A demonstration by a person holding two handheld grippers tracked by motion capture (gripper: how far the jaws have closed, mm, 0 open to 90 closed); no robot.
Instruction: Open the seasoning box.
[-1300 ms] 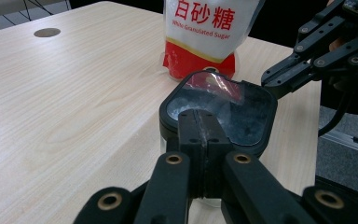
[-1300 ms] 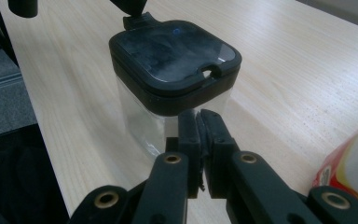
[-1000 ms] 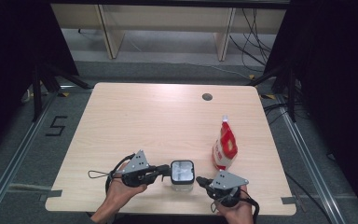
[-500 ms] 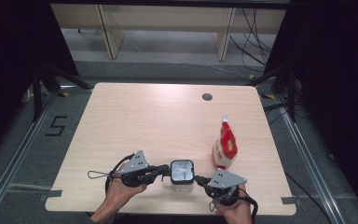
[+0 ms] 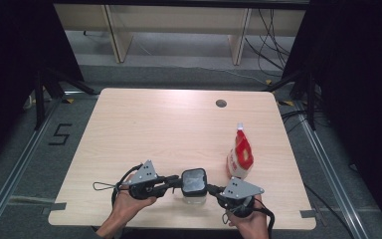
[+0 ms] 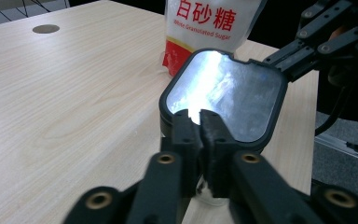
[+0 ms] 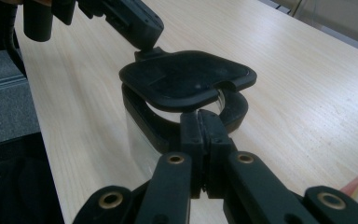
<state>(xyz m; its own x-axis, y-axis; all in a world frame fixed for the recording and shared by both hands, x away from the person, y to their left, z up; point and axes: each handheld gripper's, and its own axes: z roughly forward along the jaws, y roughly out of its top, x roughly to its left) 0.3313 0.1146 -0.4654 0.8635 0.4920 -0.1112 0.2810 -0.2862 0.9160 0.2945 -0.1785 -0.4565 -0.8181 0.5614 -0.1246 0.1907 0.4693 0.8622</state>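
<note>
A clear container [image 5: 194,197] with a black-framed lid [image 5: 194,180] stands near the table's front edge. The lid [image 7: 186,77] lies askew, raised above the black rim. My left gripper [image 5: 177,182] reaches it from the left. Its jaws [image 6: 199,122] have just been opening and stand a narrow slit apart, with the lid's [image 6: 223,98] near edge at their tips. My right gripper [image 5: 211,189] comes from the right, and its jaws [image 7: 199,123] are shut on the container's rim under the lid. Its linkage [image 6: 307,42] shows beyond the lid.
A white and red sugar bag [image 5: 240,157] stands upright just behind the right gripper, close to the container. A round cable hole [image 5: 221,103] lies at the far side of the wooden table [image 5: 154,129]. Dark floor and shelving surround the table.
</note>
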